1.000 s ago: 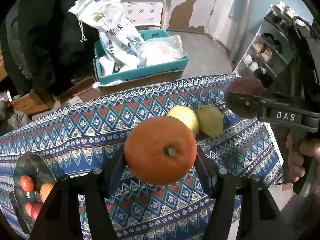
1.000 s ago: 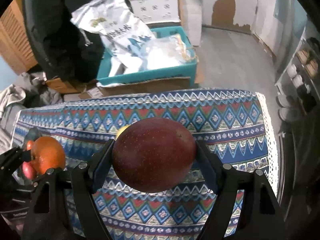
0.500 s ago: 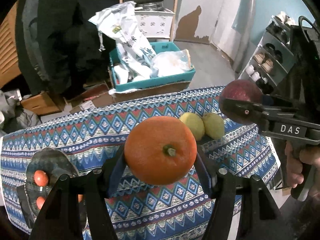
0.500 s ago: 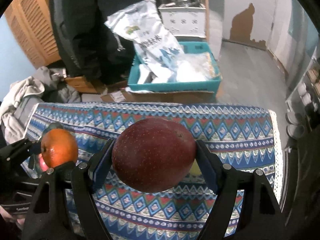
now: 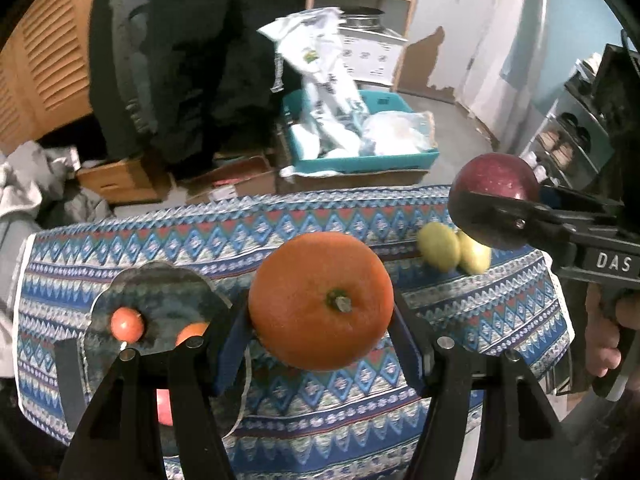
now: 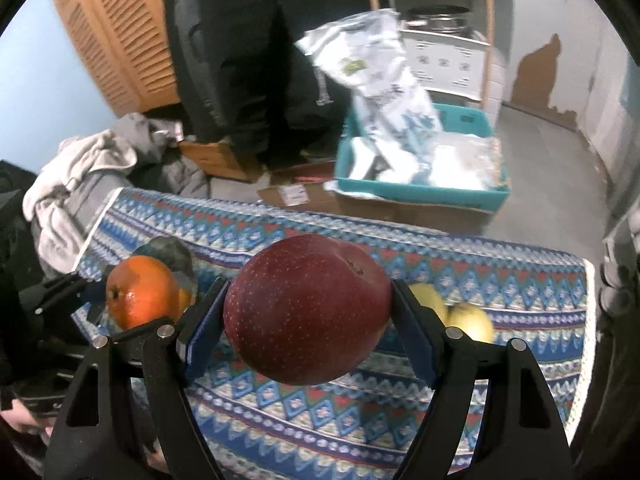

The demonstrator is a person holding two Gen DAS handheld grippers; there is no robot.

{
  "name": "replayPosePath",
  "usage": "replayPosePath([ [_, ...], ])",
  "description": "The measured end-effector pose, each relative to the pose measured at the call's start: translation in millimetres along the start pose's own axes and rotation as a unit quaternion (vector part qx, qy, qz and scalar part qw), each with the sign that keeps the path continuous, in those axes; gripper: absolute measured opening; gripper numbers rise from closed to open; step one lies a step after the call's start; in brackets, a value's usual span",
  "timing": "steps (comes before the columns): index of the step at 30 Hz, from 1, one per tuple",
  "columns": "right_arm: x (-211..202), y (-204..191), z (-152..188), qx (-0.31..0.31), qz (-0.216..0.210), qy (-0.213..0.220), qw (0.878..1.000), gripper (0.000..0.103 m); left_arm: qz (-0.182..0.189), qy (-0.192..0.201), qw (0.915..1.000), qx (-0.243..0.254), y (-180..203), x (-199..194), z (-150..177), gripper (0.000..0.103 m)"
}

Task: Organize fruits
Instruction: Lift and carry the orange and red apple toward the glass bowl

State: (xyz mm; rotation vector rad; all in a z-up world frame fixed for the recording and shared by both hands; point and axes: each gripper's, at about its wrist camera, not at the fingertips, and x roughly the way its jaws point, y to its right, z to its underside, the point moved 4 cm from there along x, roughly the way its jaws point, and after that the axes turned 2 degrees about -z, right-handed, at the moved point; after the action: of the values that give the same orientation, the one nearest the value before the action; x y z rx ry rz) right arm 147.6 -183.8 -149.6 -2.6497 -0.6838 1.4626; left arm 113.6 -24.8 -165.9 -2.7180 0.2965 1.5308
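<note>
— Over at the far left of the patterned tablecloth (image 5: 304, 216) sat the glass plate (image 5: 160, 280), with a small orange-red fruit (image 5: 127, 324) on it and another orange fruit (image 5: 191, 334) half hidden behind the gripper's finger.

— And just right of that plate?

— The left gripper (image 5: 322, 320) was clamped on the orange (image 5: 320, 300), blue pads pressed to both sides, stem facing the camera, the fruit held up off the cloth.

— Moving on across?

— Two yellow-green fruits (image 5: 454, 246) lay touching each other on the cloth near its far edge. Beyond the table stood a teal box (image 5: 360, 164) stuffed with white bags.

— And the right side?

— The right gripper (image 6: 310, 316) was closed on the dark red fruit (image 6: 308, 312), speckled skin squeezed between its pads, raised above the cloth. A hand (image 5: 604, 340) gripped its handle.
</note>
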Motion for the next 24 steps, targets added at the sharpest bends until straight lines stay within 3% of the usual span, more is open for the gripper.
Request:
replayPosePath([
  [24,103,-121,-12,-0.068,-0.07,-0.077,0.992,0.079,-0.05,-0.028,0.9943,-0.09,-133,24,43,0.067],
])
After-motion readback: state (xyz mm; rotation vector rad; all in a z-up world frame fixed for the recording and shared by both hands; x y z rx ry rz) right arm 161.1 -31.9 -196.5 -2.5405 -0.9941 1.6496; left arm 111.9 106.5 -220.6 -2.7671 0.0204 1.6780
